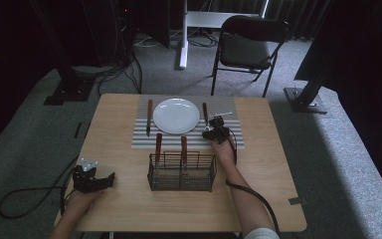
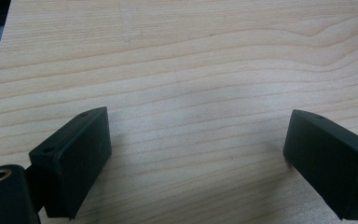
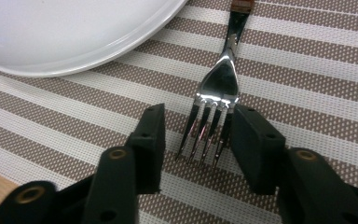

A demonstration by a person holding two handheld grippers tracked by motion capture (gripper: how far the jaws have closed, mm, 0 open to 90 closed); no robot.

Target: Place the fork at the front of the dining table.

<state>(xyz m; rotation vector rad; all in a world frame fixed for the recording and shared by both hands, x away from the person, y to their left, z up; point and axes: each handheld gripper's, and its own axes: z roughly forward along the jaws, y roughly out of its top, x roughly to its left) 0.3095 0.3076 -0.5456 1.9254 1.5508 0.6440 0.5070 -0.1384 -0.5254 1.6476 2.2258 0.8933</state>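
Resting low on the bare wooden table (image 1: pixel 129 209) near its front left corner, the left gripper (image 1: pixel 95 181) had its jaws spread wide with nothing between them. Farther in stood a wire cutlery basket (image 1: pixel 181 172) with two wooden-handled utensils upright inside. Beyond it, on the striped placemat (image 1: pixel 229 139), the right gripper (image 3: pixel 196 135) had its jaws partly open, flanking the tines of a fork (image 3: pixel 216 98) lying flat just right of the white plate (image 3: pixel 65 32). No legible writing showed anywhere.
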